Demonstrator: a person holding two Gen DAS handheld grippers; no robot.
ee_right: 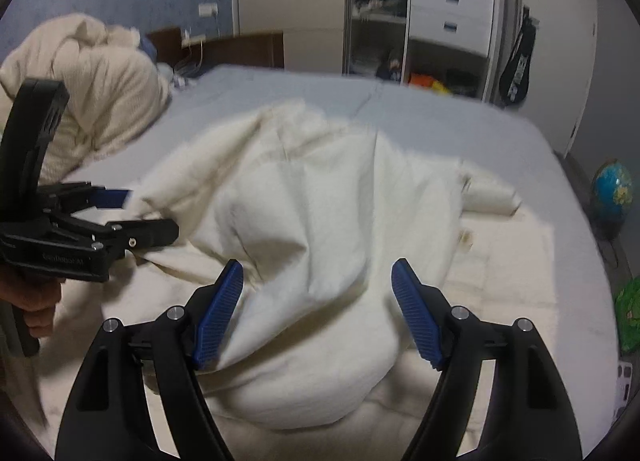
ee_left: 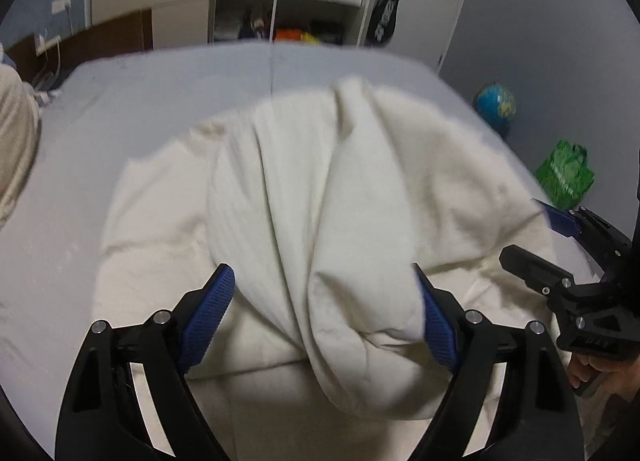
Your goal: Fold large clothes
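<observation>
Both the left gripper [ee_left: 324, 285] and right gripper [ee_right: 316, 281] stand wide open, holding nothing. The cream garment [ee_left: 320, 189] bulges between each pair of jaws on the bed [ee_left: 120, 101]. A beige bundle [ee_right: 100, 93] lies beyond, blurred.

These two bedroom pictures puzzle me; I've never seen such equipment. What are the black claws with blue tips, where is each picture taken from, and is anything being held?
They are hand-held tools: a person holds one two-finger gripper in each hand, each with a wide-angle camera looking along its fingers. One picture is from the left gripper, the other from the right gripper; each also shows the other at its edge. On the bed lies a large cream garment, bunched into a thick fold. Both grippers stand wide, a roll of the cloth between the blue pads; the pictures are blurred, so a firm grip is uncertain. A cream bundle sits farther up the bed.
</observation>
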